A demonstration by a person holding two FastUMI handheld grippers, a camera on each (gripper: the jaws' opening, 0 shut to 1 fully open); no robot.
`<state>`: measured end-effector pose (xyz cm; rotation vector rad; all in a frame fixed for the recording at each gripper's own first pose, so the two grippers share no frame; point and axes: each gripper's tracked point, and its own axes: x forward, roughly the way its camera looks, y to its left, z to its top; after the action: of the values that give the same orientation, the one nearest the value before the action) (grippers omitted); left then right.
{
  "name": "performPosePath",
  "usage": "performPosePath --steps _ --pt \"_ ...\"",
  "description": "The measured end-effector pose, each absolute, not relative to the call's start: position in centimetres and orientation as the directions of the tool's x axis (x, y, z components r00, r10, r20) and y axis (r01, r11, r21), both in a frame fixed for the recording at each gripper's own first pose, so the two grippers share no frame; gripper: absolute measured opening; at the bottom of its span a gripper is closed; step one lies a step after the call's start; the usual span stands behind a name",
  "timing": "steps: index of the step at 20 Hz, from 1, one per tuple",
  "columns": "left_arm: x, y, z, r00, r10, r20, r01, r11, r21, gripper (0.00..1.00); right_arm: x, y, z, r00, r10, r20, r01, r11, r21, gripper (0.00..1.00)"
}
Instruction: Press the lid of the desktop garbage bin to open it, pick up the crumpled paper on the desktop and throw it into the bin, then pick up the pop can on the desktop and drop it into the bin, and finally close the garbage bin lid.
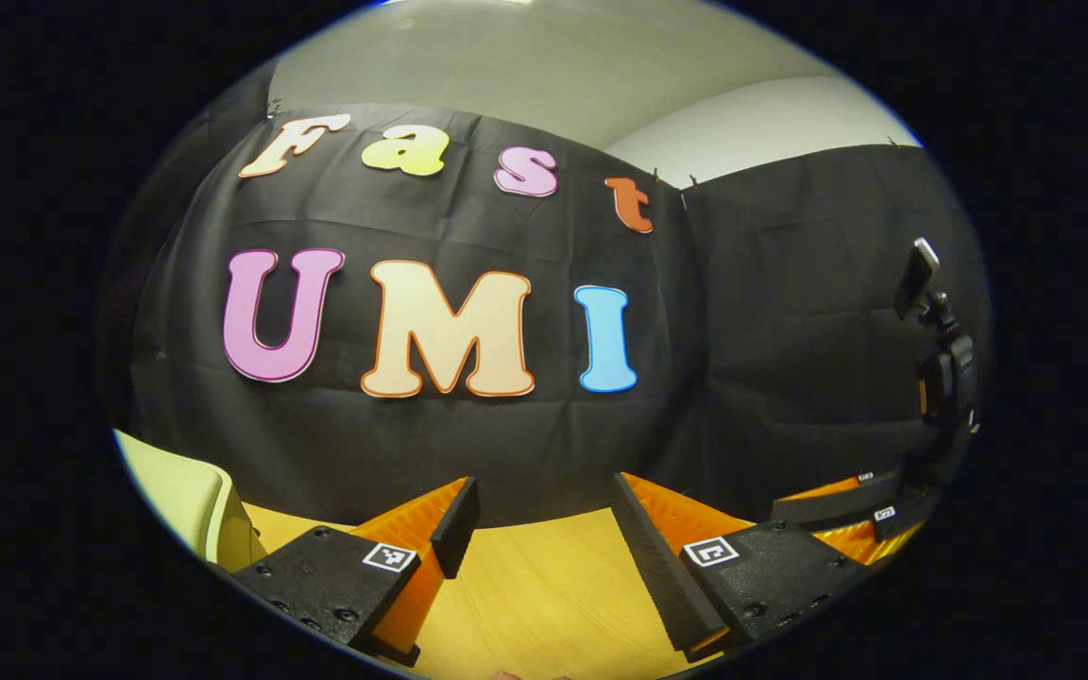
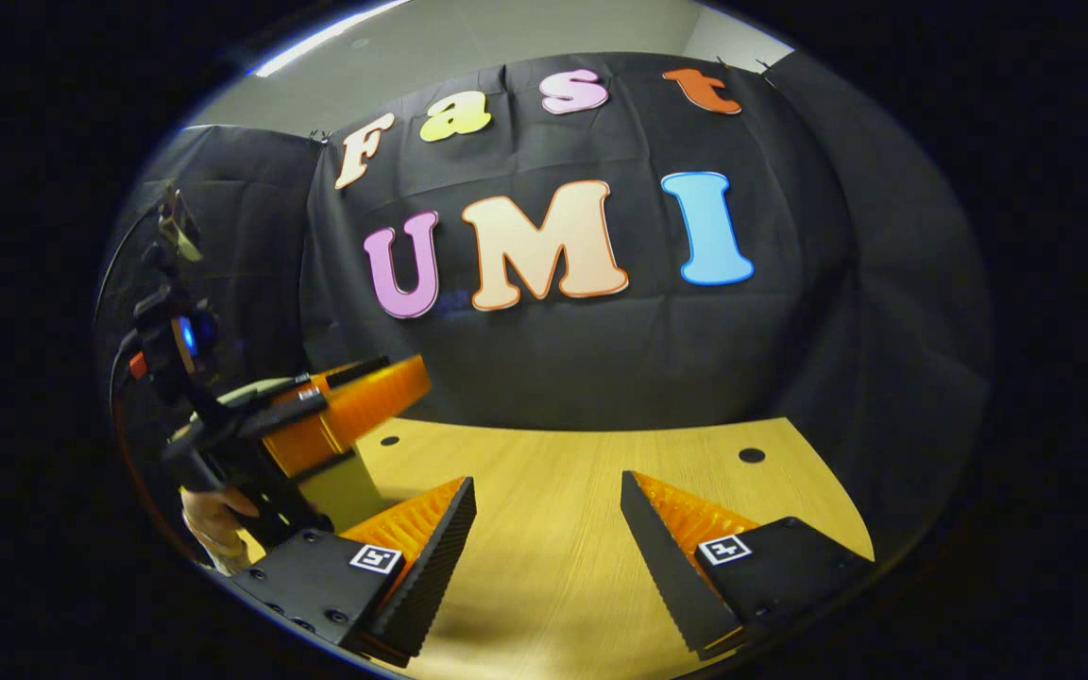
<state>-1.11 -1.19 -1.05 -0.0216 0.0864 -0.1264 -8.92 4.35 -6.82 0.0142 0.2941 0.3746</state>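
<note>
Both my jaws stood apart and empty above the yellow wooden desk [image 2: 563, 491]: my left gripper [image 1: 544, 534] and my right gripper [image 2: 549, 529]. A pale green smooth-walled thing [image 1: 180, 501], perhaps the garbage bin, sat just left of my left jaws; I couldn't tell. Paper and can lay somewhere unseen ahead, so I judged that reaching blind risked knocking the bin over.

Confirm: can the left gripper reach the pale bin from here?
Probably yes. The left gripper is open and empty, and the bin sits close at its side with nothing between them; it would need a turn toward the bin.
</note>
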Motion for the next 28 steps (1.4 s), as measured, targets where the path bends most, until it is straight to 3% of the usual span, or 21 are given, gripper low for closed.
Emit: performPosePath --steps 3,4,9,12,28 --pt "0.1 -0.3 -2.7 0.99 -0.102 -0.094 0.097 0.993 -0.064 0.87 -6.1 4.8 -4.3 0.924 0.323 -0.202 -0.32 0.946 0.052 0.98" --pt "0.4 0.3 -3.3 0.991 -0.087 -0.097 0.08 0.994 -0.069 0.87 -5.3 4.7 -4.3 0.934 0.302 -0.189 -0.3 0.953 0.043 0.93" --pt "1.2 1.8 -4.8 0.993 -0.034 -0.113 0.03 0.999 -0.039 0.9 -2.0 4.5 -5.1 0.96 0.221 -0.174 -0.221 0.975 0.017 0.98" --pt "1.2 0.9 -5.4 0.99 -0.06 -0.125 0.053 0.997 -0.053 0.92 -0.8 5.4 -5.3 0.96 0.229 -0.161 -0.227 0.973 0.034 0.94" --pt "1.2 -3.0 -6.1 0.982 -0.124 -0.143 0.127 0.992 0.01 0.92 -1.0 4.9 -4.2 0.968 0.221 -0.12 -0.218 0.975 0.038 0.98"
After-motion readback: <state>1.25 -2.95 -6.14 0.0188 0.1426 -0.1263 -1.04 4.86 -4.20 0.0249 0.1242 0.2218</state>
